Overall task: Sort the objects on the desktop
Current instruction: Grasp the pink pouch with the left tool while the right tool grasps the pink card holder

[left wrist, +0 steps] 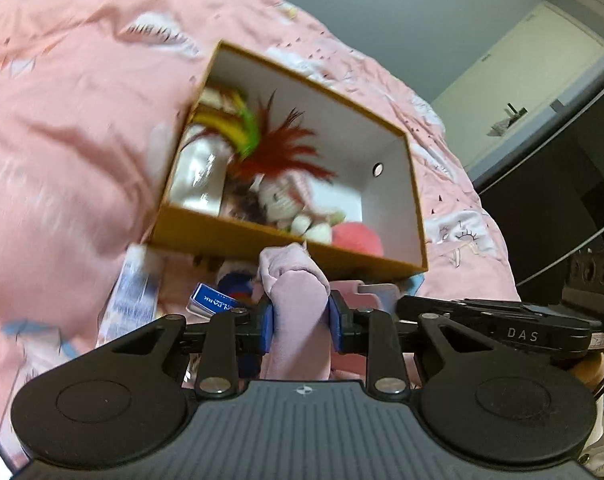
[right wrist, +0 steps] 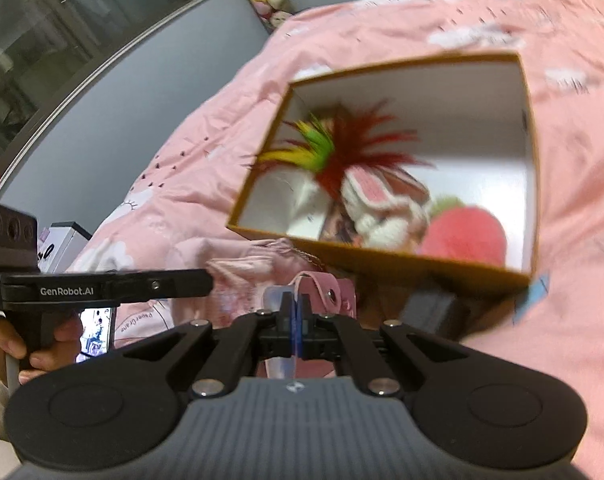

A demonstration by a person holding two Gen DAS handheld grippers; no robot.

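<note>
The pink cloth item (left wrist: pixel 298 300) sits pinched between my left gripper (left wrist: pixel 301 322) pads, jaws part-closed on its bunched middle, one end poking up just short of the near wall of the brown box (left wrist: pixel 230 236). The box lies on the pink bedspread (left wrist: pixel 62 140), already holding a feather toy (left wrist: pixel 278 148), a knitted bunny (left wrist: pixel 286 200) and a red plush (left wrist: pixel 358 236). My right gripper (right wrist: pixel 296 320) is fully shut on the edge of a thin clear plastic piece (right wrist: pixel 276 296), just before the box's near wall, with a pink snap pouch (right wrist: pixel 334 292) right behind it.

The risks from here, as I judge them: the cloth is soft and held by a fold, so it could slide out short of the rim — or drag on the near wall and tip the box on this yielding bedding. The plastic is slick and gripped only at its edge; a twist might let it slip.
</note>
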